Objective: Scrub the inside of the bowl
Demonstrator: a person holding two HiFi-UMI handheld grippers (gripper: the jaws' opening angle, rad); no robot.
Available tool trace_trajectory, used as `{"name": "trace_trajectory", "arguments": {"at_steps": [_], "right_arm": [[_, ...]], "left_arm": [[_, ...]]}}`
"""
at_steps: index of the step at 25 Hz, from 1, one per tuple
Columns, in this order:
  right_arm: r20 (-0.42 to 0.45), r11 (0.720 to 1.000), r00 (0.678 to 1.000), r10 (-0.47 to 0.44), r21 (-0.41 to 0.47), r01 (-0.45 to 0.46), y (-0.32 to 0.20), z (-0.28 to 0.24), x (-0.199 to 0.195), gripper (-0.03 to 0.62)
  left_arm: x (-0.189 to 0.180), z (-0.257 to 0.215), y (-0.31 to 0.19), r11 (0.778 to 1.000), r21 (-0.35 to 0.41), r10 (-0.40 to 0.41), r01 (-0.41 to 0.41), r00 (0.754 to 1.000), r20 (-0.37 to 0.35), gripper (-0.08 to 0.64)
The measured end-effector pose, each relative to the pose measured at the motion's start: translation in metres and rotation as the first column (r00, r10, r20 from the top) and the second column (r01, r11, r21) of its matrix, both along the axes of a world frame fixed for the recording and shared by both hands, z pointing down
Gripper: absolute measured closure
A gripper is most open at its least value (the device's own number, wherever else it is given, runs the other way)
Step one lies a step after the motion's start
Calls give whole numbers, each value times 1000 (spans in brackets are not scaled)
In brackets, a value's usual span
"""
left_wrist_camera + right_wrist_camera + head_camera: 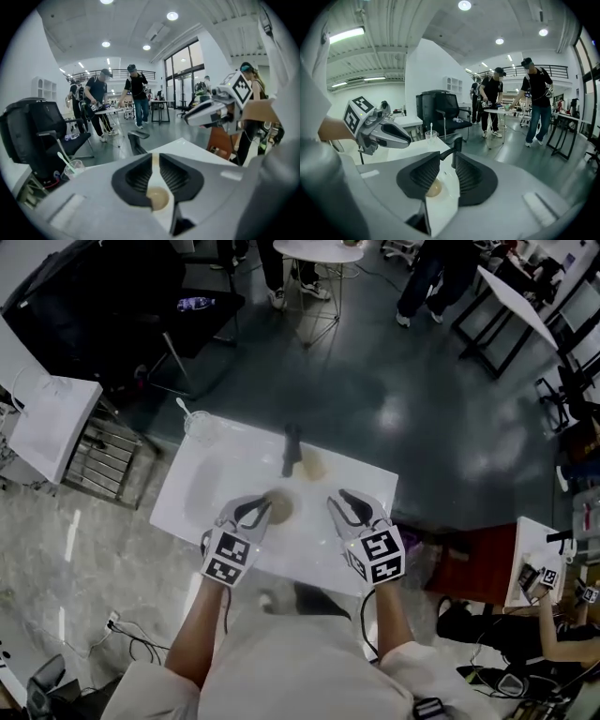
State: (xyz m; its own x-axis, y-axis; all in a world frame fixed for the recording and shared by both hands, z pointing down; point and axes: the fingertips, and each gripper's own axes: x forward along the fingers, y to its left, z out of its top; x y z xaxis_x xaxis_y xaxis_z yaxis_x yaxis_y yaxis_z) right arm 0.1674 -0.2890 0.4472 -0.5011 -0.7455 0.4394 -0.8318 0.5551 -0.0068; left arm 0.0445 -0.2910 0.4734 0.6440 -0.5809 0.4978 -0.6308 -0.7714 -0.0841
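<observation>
The small bowl [279, 508] sits on the tabletop [197, 486], just by the left gripper [258, 511]. Both grippers' jaws are a little open, holding nothing. The left should hold the bowl still while the right gripper [339, 504] fetches the brush [292, 448].

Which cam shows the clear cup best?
Left gripper view: the clear cup is unblocked and its stirrer shows. In the head view the cup is washed out. In the right gripper view it is small and far off.
</observation>
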Motion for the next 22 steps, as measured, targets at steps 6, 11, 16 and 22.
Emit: {"name": "trace_trajectory", "arguments": {"at_steps": [6,11,16,22], "right_arm": [[-32,994,999,-37,-100,34,-51,57,9,448],[-41,984,997,-61,-172,53,-82,101,10,440],[-57,969,994,-94,-235,78,-101,144,8,424],[-82,956,991,-106,-282,79,-119,183,4,385]], "left_arm": [[23,63,-28,991,-126,45,-36,997,68,482],[36,117,-38,973,-222,92,-65,989,116,442],[40,153,-48,957,-283,102,-58,985,142,437],[39,181,-54,942,-335,93,-32,981,168,437]]}}
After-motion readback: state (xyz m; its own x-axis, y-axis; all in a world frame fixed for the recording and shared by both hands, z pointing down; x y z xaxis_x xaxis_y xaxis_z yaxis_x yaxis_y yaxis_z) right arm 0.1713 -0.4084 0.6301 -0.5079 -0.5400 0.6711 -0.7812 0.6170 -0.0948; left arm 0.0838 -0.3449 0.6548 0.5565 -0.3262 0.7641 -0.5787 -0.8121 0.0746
